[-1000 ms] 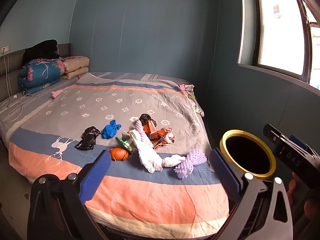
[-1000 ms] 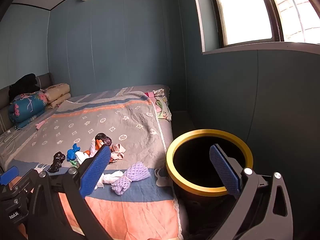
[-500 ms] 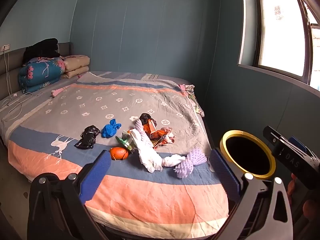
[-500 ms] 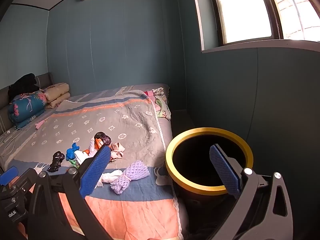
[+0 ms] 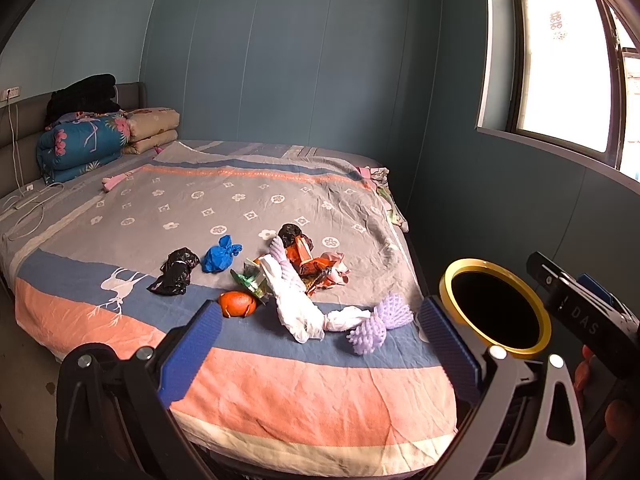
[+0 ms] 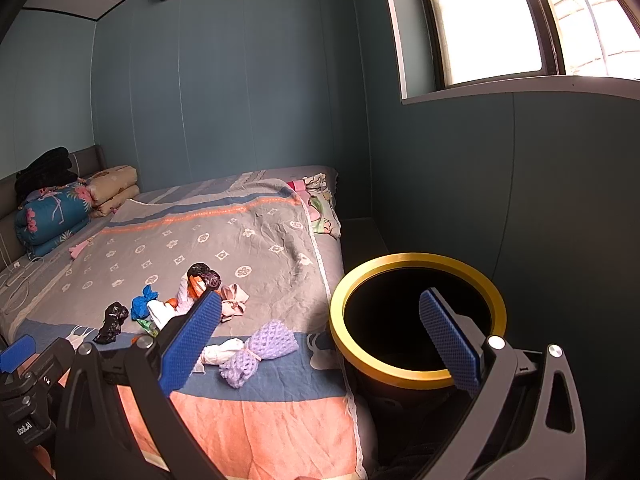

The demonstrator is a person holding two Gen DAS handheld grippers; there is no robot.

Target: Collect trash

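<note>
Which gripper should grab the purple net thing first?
Probably the left gripper: open, facing the purple foam net on the bed. The right gripper, also open, points toward the bin.

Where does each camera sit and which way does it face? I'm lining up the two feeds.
Left wrist: behind the open left claw, off the bed's foot, facing the trash pile; the right claw and fingertips show at right.
Right wrist: behind the open right claw, further right, above the yellow-rimmed bin; the left claw shows lower left.
Shared: bed, bin, purple foam net, blue bag, window.
</note>
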